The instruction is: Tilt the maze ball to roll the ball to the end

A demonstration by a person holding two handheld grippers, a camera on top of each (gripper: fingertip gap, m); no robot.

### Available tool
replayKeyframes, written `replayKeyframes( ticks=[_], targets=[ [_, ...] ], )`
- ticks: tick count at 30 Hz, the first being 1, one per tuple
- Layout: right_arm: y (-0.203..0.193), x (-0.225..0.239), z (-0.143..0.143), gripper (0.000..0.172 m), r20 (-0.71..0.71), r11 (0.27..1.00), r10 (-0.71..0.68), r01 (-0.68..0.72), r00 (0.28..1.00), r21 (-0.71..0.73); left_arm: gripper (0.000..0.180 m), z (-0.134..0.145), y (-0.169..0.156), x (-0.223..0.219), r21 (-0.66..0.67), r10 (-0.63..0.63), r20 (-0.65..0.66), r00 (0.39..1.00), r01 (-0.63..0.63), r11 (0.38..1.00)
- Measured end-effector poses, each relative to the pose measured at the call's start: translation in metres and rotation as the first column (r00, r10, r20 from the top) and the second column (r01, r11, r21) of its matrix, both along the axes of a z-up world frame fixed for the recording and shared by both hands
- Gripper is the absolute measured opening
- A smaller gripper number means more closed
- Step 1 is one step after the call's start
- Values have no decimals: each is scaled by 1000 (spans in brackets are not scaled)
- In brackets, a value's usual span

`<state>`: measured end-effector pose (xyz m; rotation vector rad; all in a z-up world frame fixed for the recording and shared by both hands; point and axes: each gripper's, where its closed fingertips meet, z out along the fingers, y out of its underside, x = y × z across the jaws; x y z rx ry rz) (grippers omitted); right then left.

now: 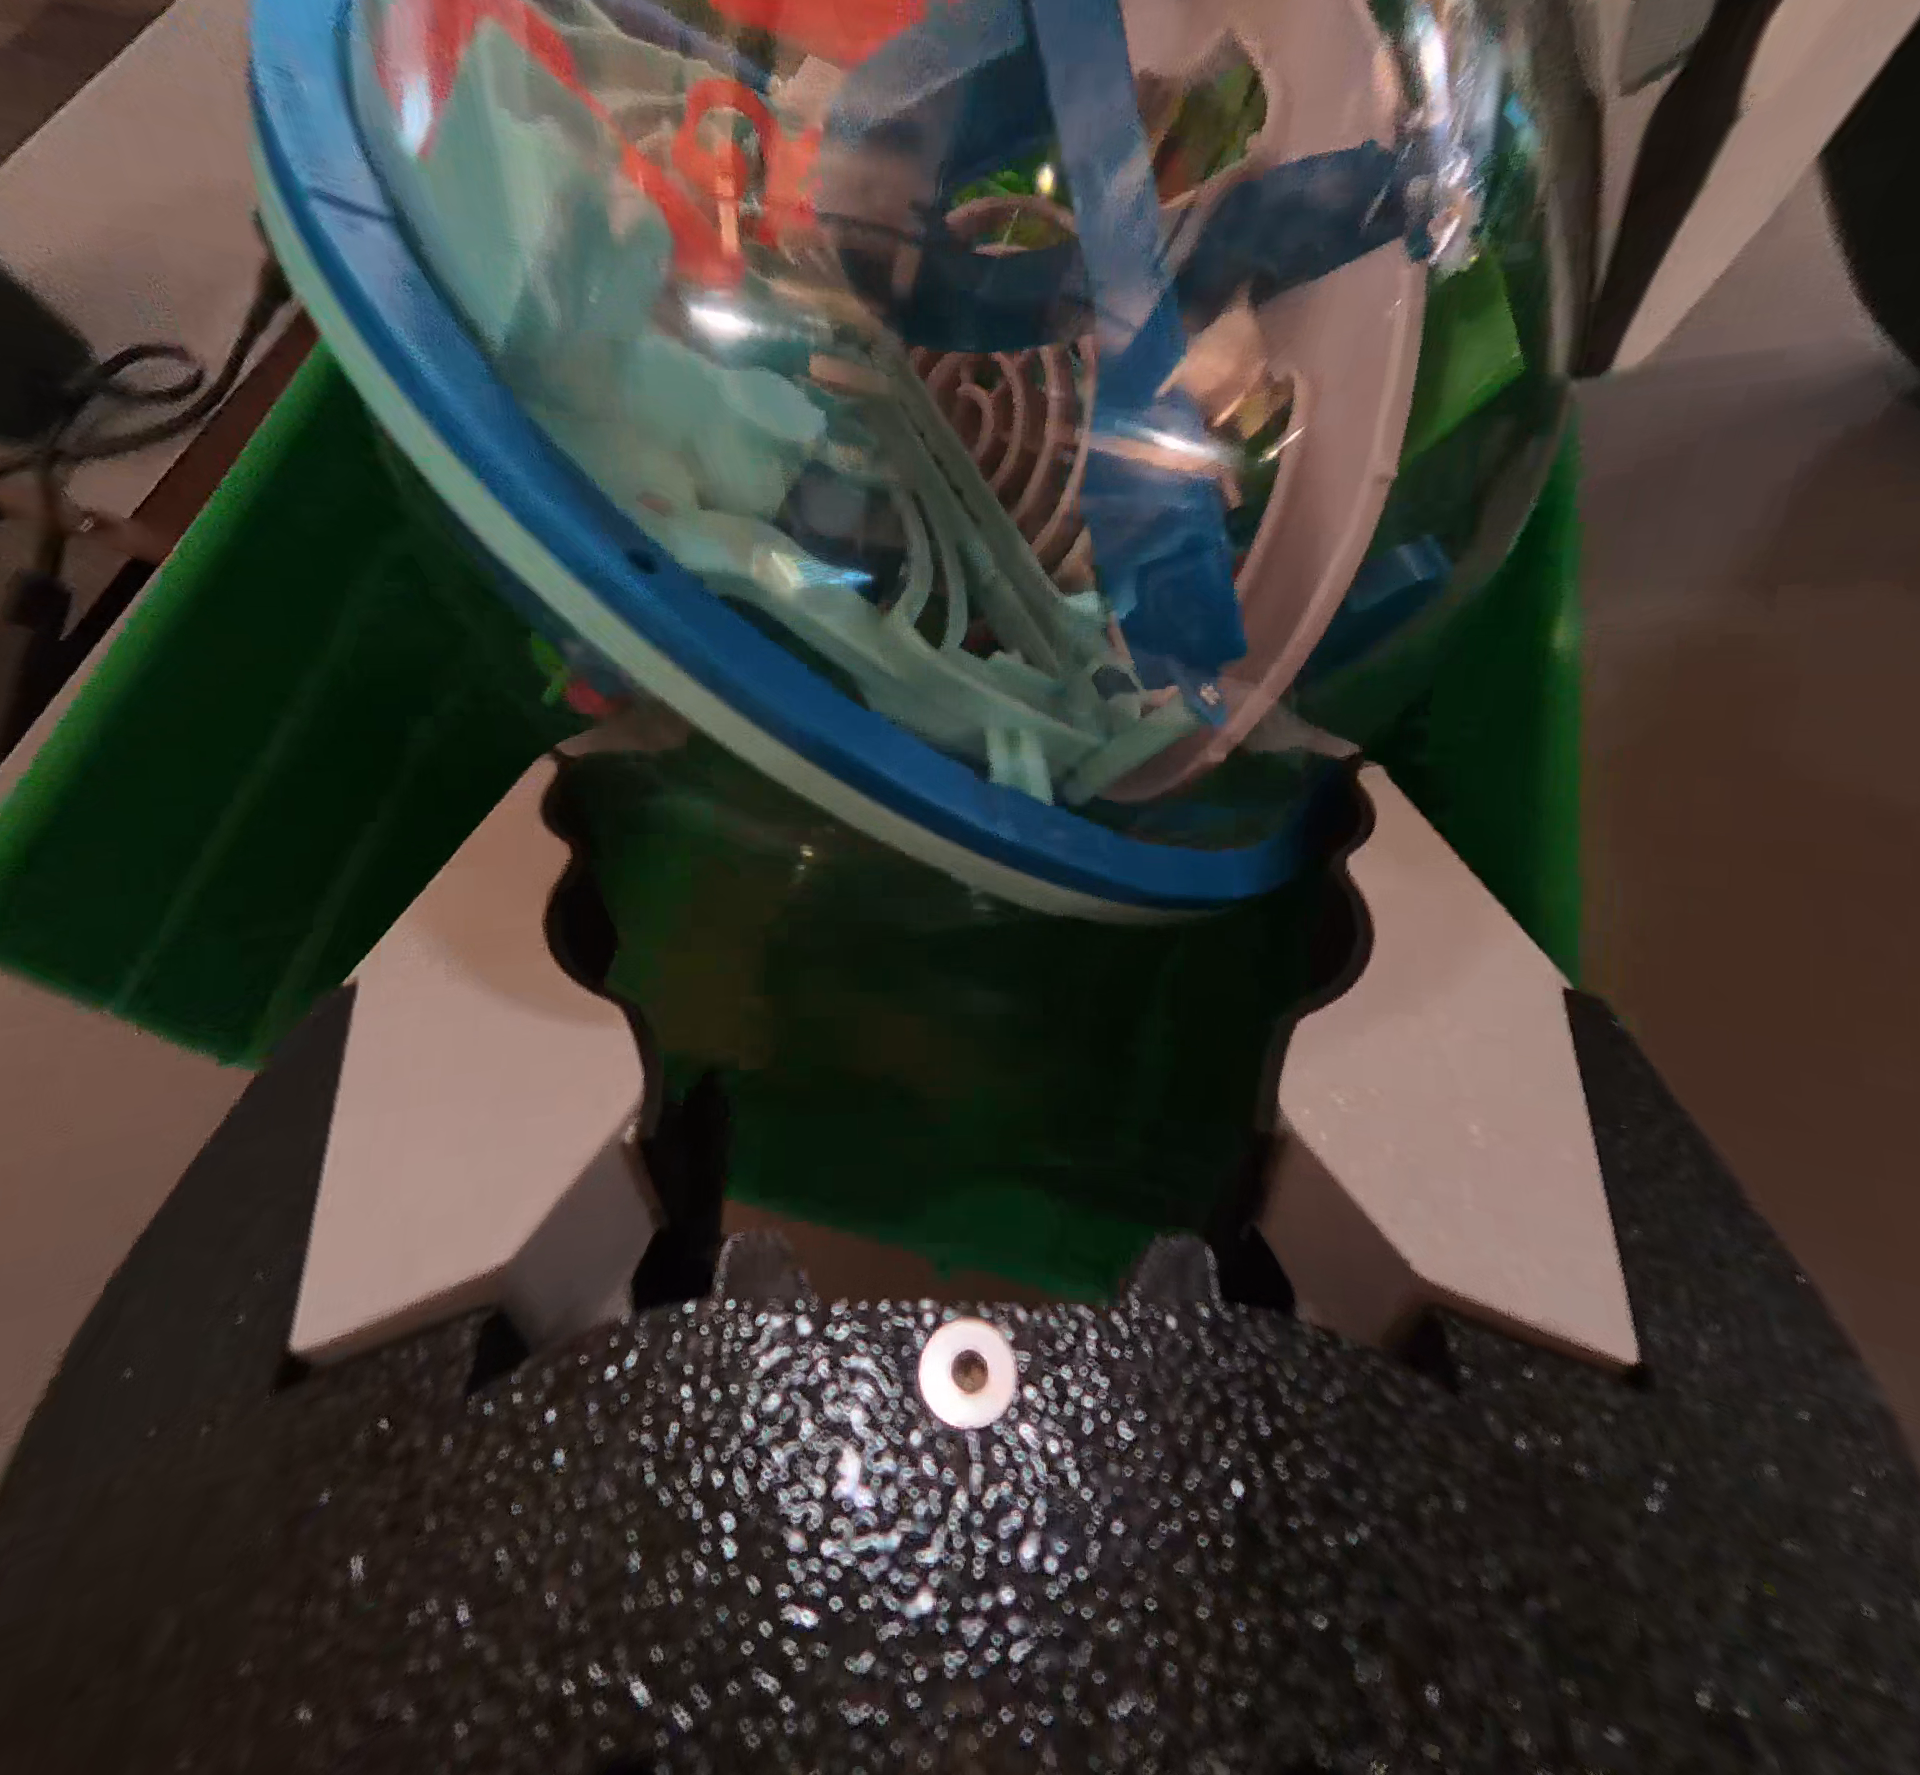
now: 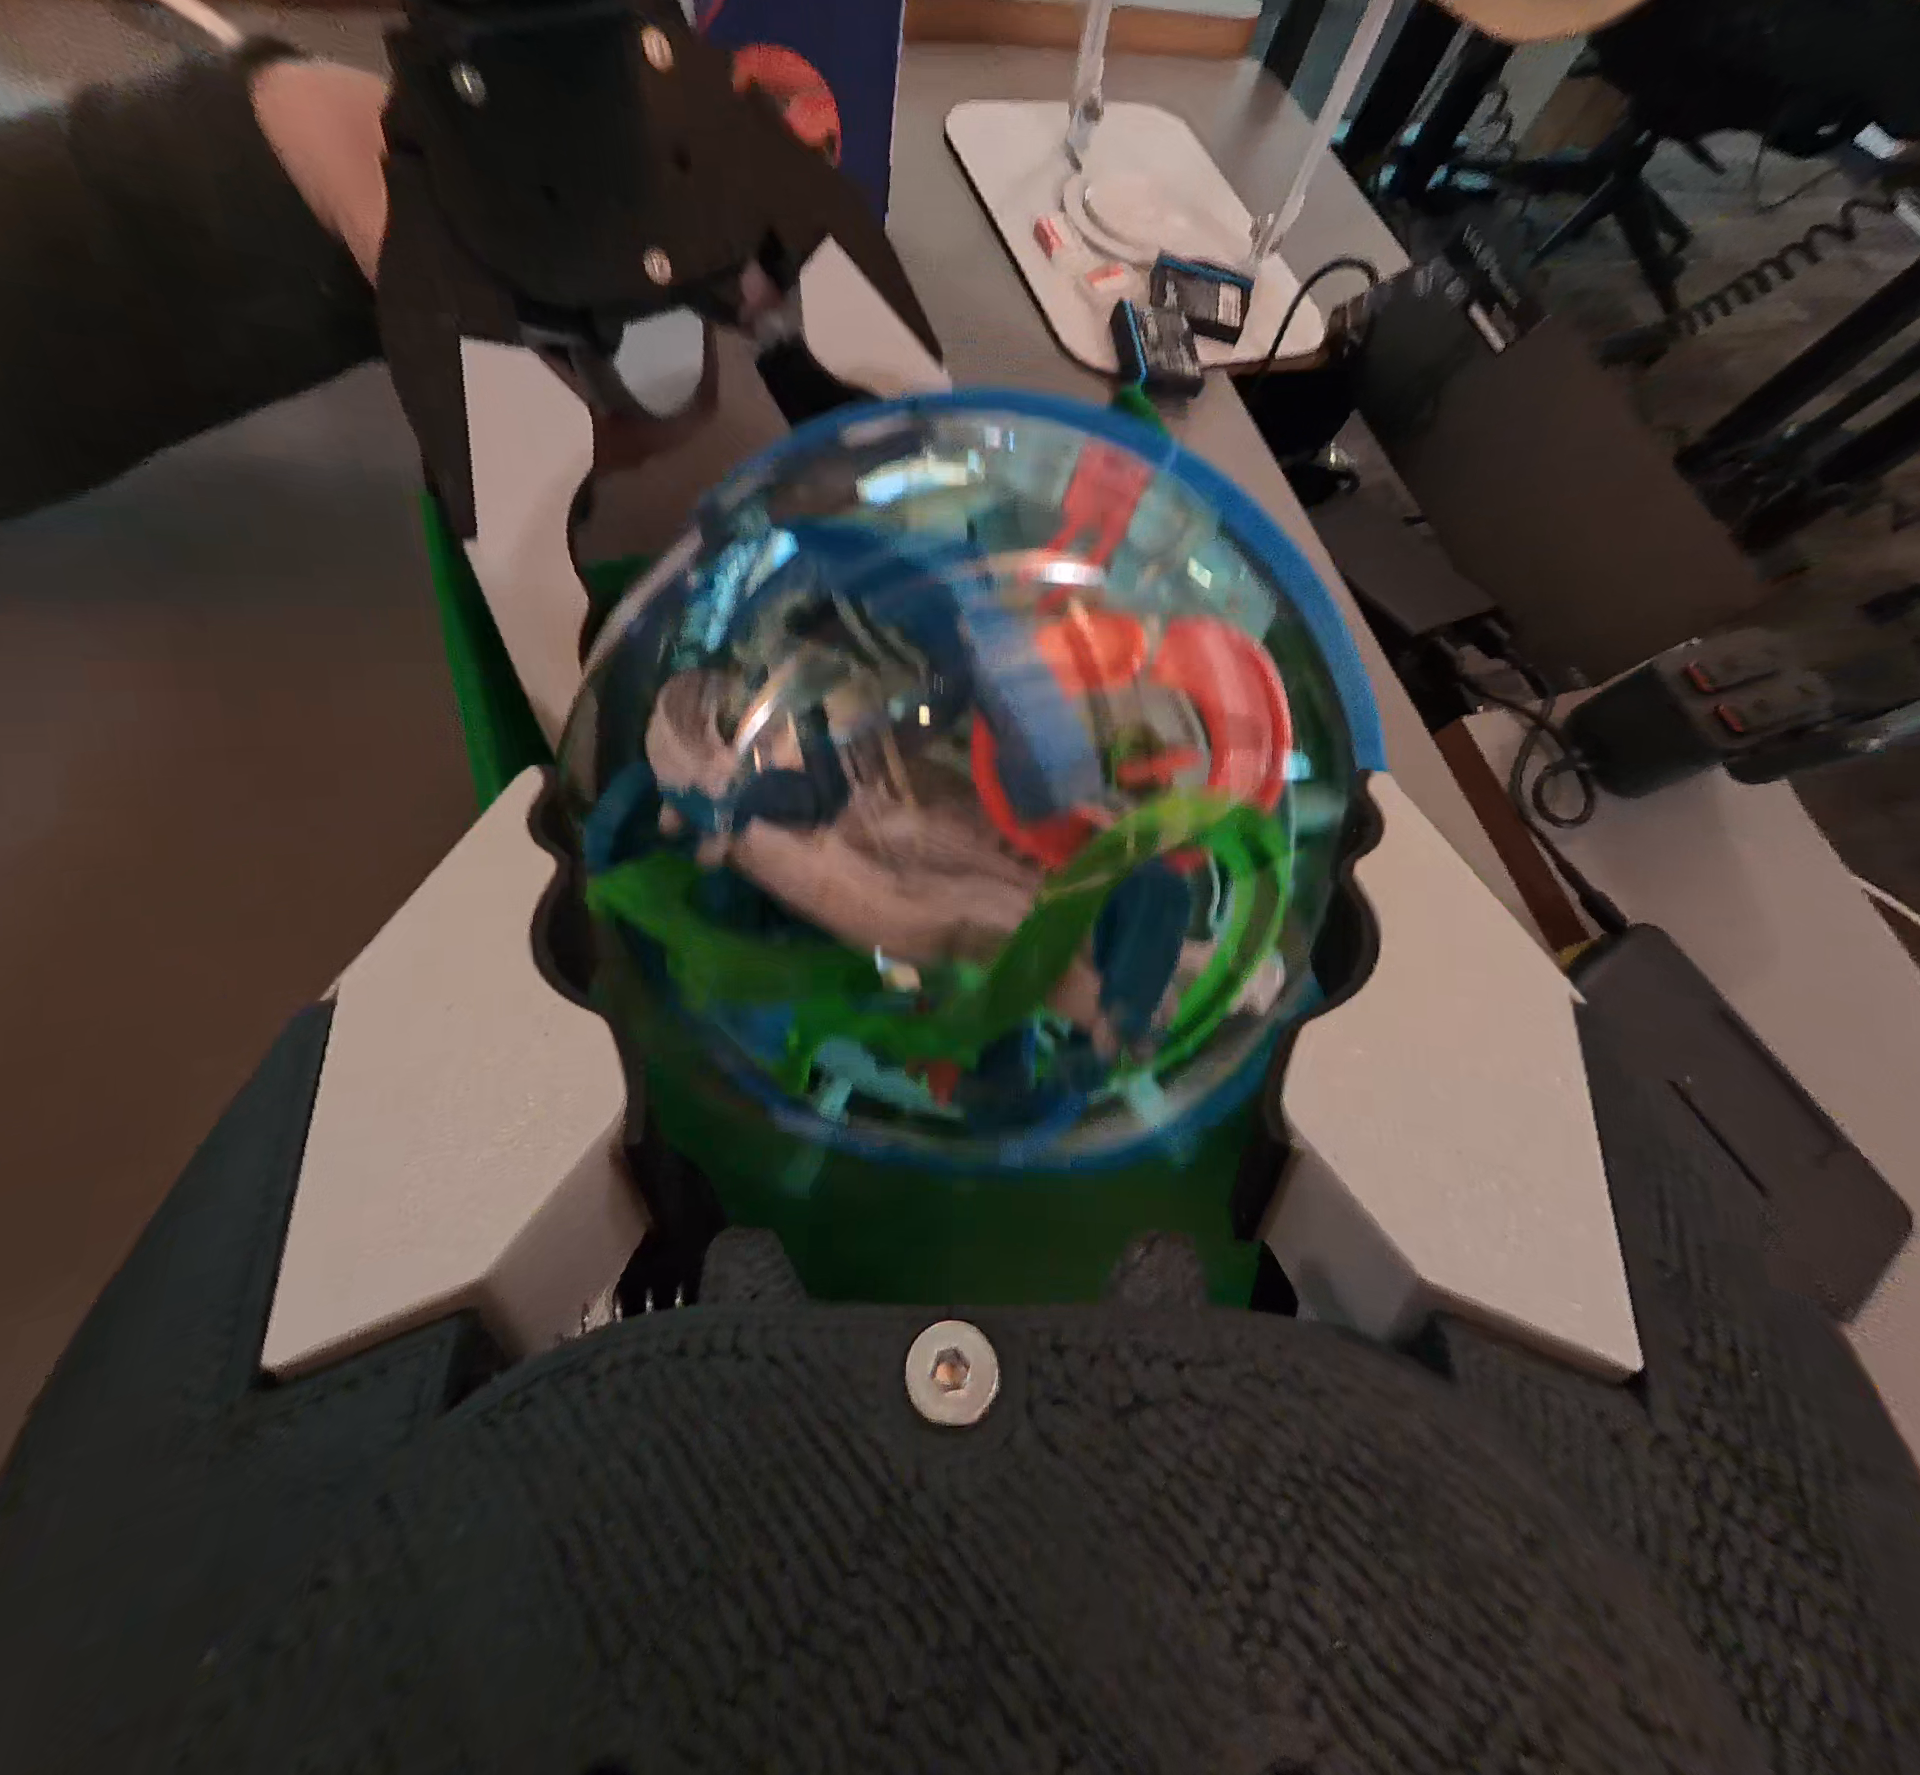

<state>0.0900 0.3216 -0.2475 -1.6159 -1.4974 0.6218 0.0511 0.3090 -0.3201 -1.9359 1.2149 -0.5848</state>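
The maze ball (image 2: 935, 769) is a clear sphere with a blue rim band and red, blue, green and pale tracks inside. It fills the upper left wrist view (image 1: 831, 375), tilted, with the band running down to the right. My left gripper (image 1: 956, 852) has both black pads against the ball's lower sides. My right gripper (image 2: 956, 873) grips it from the opposite side, pads (image 2: 551, 852) pressed on the sphere. The left gripper (image 2: 623, 167) also shows at the top left of the right wrist view, behind the ball. I cannot make out the small ball inside; the picture is blurred.
The grey table (image 2: 987, 271) has its edge to the right. On it stand a blue sign board (image 2: 821, 11), a clear stand on a white base (image 2: 1122, 198) and small black devices (image 2: 1195, 291). Cables and a power strip (image 2: 1714, 707) lie lower right. A dark sleeve (image 2: 156, 271) is at left.
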Motion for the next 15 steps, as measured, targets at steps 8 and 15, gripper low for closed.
replayKeyframes(
  ticks=[8, 15],
  targets=[
    [1, -13, 11, 135, -91, 1000, 4, -3, 996, 16, 145, 8, -3, -5, 85, 26, -127, 992, -15, 996],
    [12, 19, 33, 133, -121, 993, -60, 72, 991, 94, 146, 54, -1, -25, 253, 76, -44, 996, -63, 965]
  ],
)
